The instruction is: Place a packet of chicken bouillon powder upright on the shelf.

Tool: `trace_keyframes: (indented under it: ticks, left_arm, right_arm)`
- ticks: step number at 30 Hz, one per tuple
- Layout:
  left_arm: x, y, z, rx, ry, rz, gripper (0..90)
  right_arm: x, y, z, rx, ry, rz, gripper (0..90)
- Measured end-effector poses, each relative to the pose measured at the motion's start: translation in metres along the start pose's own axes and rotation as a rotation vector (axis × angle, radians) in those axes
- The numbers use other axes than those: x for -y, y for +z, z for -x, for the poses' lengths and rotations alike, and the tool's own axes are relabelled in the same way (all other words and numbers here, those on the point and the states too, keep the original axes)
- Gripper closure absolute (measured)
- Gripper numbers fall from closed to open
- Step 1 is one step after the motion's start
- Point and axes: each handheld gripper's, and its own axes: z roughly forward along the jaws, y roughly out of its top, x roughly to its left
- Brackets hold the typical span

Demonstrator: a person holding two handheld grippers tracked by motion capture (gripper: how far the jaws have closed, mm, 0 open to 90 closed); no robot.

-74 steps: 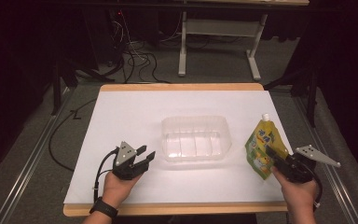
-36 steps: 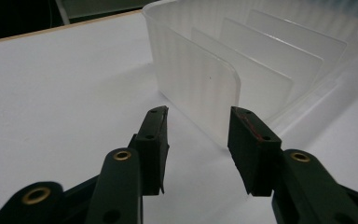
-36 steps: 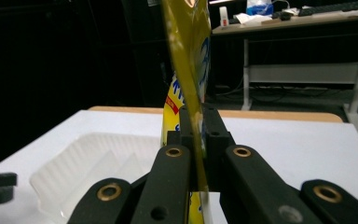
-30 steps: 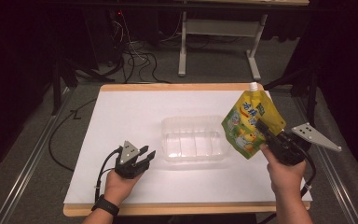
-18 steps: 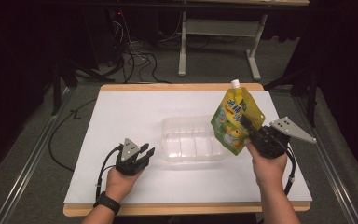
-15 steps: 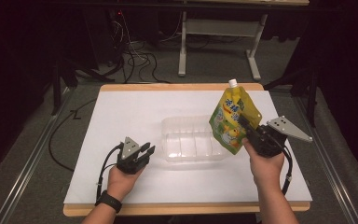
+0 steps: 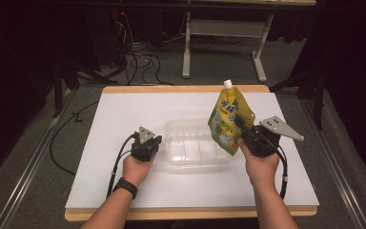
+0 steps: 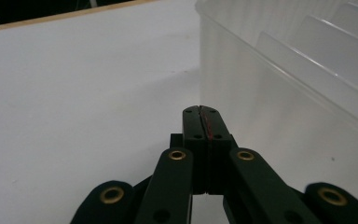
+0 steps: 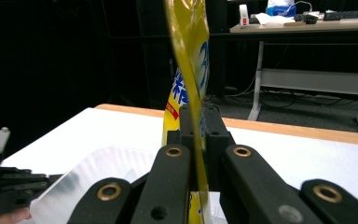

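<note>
A yellow-green spouted drink pouch [image 7: 229,120] hangs upright over the right end of a clear plastic tub [image 7: 190,143] in the high view. My right gripper [image 7: 242,125] is shut on the pouch's right edge. In the right gripper view the pouch [image 9: 191,79] stands edge-on between the closed jaws of the right gripper [image 9: 196,116], with the tub [image 9: 102,172] below at left. My left gripper [image 7: 151,143] rests on the table against the tub's left side. In the left gripper view the left gripper [image 8: 200,111] is shut on nothing, beside the tub wall [image 8: 284,70].
A white sheet [image 7: 124,114] covers the wooden table [image 7: 181,88]. Beyond the far edge are cables [image 7: 133,52] on the floor and a desk frame [image 7: 224,33]. In the right gripper view the left gripper [image 9: 0,182] shows at lower left.
My right gripper has lifted the pouch from the table's right side and carried it left to the tub's right end. The left gripper has slid right to the tub's left wall.
</note>
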Motion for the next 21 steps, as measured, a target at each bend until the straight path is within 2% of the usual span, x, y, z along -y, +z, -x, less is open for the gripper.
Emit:
trace_keyframes:
  ticks: [2,4,5,8,10,12,15,16,18,21]
  left_arm:
    - [-0.002,0.003,0.007,0.009,0.020,-0.008,90.0]
    - [-0.004,0.004,0.012,0.020,0.015,-0.002,90.0]
    - [-0.005,0.006,0.019,0.023,0.028,0.001,90.0]
    - [-0.007,0.008,0.025,0.032,0.027,0.004,90.0]
    - [-0.008,0.006,0.028,0.024,0.016,0.016,89.0]
    - [-0.007,0.000,0.027,0.018,0.016,0.014,85.5]
    - [-0.002,-0.025,0.025,0.020,0.056,0.017,80.8]
    - [-0.002,-0.025,0.025,0.020,0.056,0.017,78.8]
    - [0.004,-0.037,0.023,0.027,0.067,0.032,76.2]
    - [0.014,-0.049,0.019,0.056,0.048,0.059,72.1]
  right_arm:
    - [0.001,0.002,0.001,0.000,0.003,-0.002,90.0]
    - [0.002,0.003,0.001,0.006,0.009,-0.001,90.0]
    - [0.002,0.003,0.002,0.006,0.010,0.002,90.0]
    - [0.003,0.003,0.004,0.008,0.016,0.004,90.0]
    - [0.004,0.003,0.004,0.014,0.020,0.007,90.0]
    - [0.005,0.004,0.004,0.018,0.020,0.008,90.0]
    - [0.011,0.009,0.002,0.026,0.030,0.005,90.0]
    - [0.011,0.009,0.002,0.026,0.030,0.005,90.0]
    - [0.014,0.011,0.000,0.028,0.036,0.000,90.0]
    - [0.016,0.016,-0.003,0.035,0.040,-0.007,90.0]
